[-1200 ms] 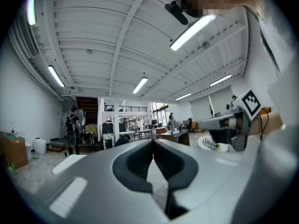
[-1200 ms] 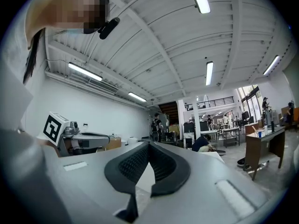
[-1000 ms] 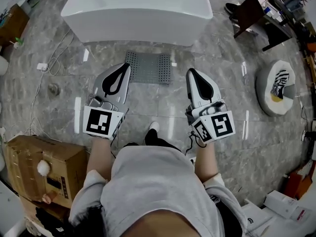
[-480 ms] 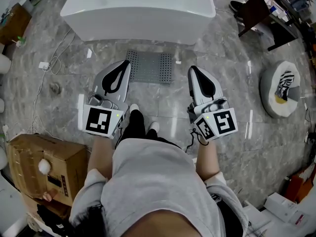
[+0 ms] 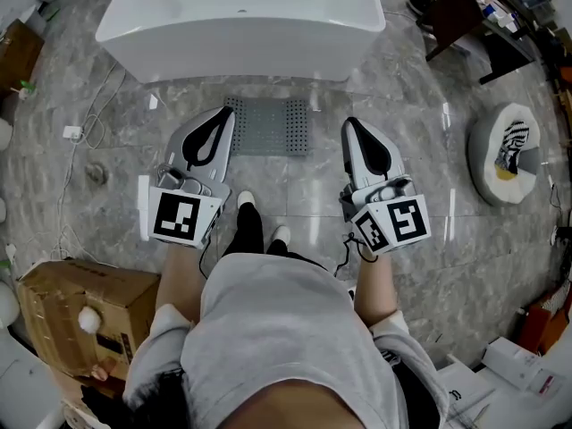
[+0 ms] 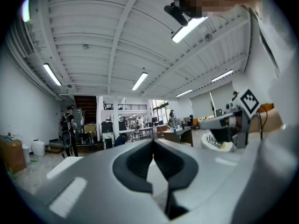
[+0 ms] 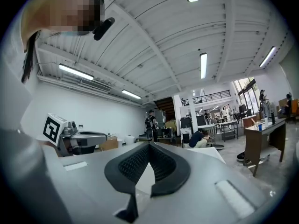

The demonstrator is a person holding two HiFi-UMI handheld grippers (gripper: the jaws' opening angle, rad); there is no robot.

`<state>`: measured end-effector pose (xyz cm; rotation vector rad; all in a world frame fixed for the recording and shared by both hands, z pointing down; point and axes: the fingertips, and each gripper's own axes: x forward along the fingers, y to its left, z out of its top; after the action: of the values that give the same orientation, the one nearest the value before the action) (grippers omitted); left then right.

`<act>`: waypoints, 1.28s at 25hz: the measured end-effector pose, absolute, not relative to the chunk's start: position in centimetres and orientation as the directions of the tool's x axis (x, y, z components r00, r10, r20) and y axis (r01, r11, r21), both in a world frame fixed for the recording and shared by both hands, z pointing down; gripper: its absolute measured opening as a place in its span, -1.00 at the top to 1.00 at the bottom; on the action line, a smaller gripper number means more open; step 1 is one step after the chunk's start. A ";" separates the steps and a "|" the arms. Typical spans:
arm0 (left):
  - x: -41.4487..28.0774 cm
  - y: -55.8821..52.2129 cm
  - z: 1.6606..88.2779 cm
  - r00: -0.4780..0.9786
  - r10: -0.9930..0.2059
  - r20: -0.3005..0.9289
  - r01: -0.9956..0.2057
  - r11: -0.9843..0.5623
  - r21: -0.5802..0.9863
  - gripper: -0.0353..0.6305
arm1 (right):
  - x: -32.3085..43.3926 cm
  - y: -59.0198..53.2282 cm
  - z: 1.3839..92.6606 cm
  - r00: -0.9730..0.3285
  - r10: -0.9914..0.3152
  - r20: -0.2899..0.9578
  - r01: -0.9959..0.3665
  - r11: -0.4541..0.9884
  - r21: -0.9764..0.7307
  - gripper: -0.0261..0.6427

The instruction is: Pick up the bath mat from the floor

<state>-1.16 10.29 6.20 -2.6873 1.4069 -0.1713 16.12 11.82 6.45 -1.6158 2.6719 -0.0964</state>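
A grey perforated bath mat (image 5: 268, 125) lies flat on the marble floor just in front of a white bathtub (image 5: 241, 21). My left gripper (image 5: 221, 116) hangs above the mat's left edge, jaws shut and empty. My right gripper (image 5: 350, 125) is held level with it, a little right of the mat's right edge, also shut with nothing in it. In the left gripper view the left gripper (image 6: 153, 143) has its dark pads meeting at the tips, and in the right gripper view the right gripper (image 7: 148, 146) is closed the same way. Both gripper views look out across the hall, not at the mat.
A cardboard box (image 5: 76, 307) sits at the lower left. A round white pet bed (image 5: 505, 155) lies at the right. A cable and power strip (image 5: 71, 132) run along the left floor. A dark desk (image 5: 474, 12) stands at the upper right. The person's feet (image 5: 246, 202) show between the grippers.
The person has stepped forward, with a foot now showing between the grippers. The tub and mat sit slightly higher and left in the head view. Both grippers stayed shut.
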 end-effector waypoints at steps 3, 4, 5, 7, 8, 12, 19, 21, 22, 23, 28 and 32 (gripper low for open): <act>-2.2 7.9 6.0 0.579 -0.814 0.048 -0.802 -0.579 -0.147 0.89 | 15.1 9.8 6.2 -0.447 -0.895 0.017 -0.893 0.445 -0.060 0.92; -2.5 7.2 6.0 0.582 -0.811 0.052 -0.799 -0.583 -0.145 0.89 | 14.8 9.2 6.2 -0.442 -0.897 0.017 -0.896 0.440 -0.060 0.92; -2.9 6.4 6.0 0.586 -0.809 0.056 -0.797 -0.587 -0.142 0.89 | 14.5 8.5 6.1 -0.437 -0.899 0.018 -0.898 0.435 -0.060 0.92; -3.4 4.8 5.9 0.595 -0.803 0.043 -0.791 -0.594 -0.145 0.89 | 14.0 7.2 6.1 -0.427 -0.904 0.020 -0.903 0.425 -0.061 0.92; -3.7 4.0 5.7 0.600 -0.799 0.028 -0.788 -0.597 -0.152 0.89 | 13.8 6.6 6.2 -0.421 -0.907 0.020 -0.906 0.420 -0.061 0.92; -5.0 1.0 5.9 0.617 -0.787 0.017 -0.774 -0.610 -0.168 0.89 | 12.5 4.1 6.4 -0.397 -0.917 0.020 -0.916 0.396 -0.064 0.92; -6.6 -2.9 7.4 0.644 -0.762 0.073 -0.749 -0.647 -0.145 0.89 | 10.9 0.8 7.0 -0.361 -0.932 0.031 -0.931 0.358 -0.073 0.92; -6.9 -3.7 7.8 0.650 -0.755 0.078 -0.743 -0.654 -0.141 0.89 | 10.7 0.2 7.2 -0.352 -0.935 0.038 -0.934 0.348 -0.074 0.92; -7.0 -4.1 8.0 0.652 -0.754 0.082 -0.741 -0.657 -0.139 0.89 | 10.6 -0.1 7.4 -0.348 -0.937 0.042 -0.936 0.345 -0.074 0.92; -7.1 -4.5 8.2 0.653 -0.752 0.084 -0.740 -0.658 -0.137 0.89 | 10.5 -0.4 7.5 -0.345 -0.937 0.046 -0.937 0.342 -0.074 0.92; -7.0 -6.1 9.0 0.651 -0.753 0.097 -0.743 -0.658 -0.125 0.89 | 11.0 -1.6 8.2 -0.341 -0.938 0.062 -0.939 0.336 -0.079 0.92; -6.4 -7.3 9.7 0.640 -0.760 0.113 -0.751 -0.650 -0.120 0.89 | 11.9 -3.2 8.9 -0.351 -0.934 0.069 -0.934 0.344 -0.092 0.92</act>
<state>-6.43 -7.34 9.68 -2.7880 1.2860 -0.2360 11.92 -3.16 8.89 -1.7922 2.5785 -0.1808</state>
